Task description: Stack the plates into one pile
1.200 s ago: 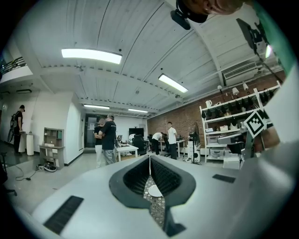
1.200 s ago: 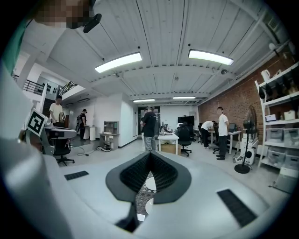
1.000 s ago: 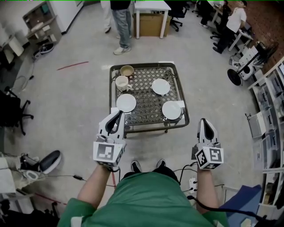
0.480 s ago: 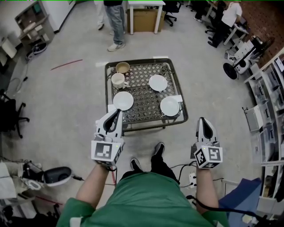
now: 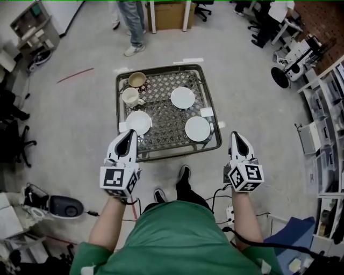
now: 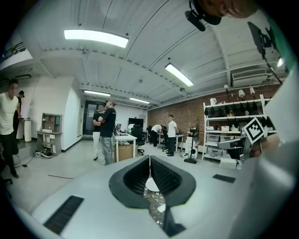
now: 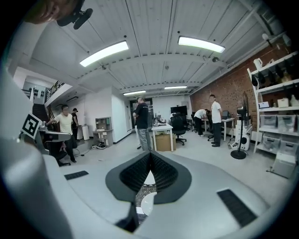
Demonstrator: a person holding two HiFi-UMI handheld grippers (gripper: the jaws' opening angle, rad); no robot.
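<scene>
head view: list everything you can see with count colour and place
table: 1, dark frame, lattice top, mid floor
plates: 3, white, apart on the table
cups: 2, beige and cream, table's far left corner
bystander: 1, blue jeans, beyond the table
cardboard box: 1, brown, top edge
left gripper: 1, white and black, shut, at table's near left corner
right gripper: 1, same colours, shut, right of table
</scene>
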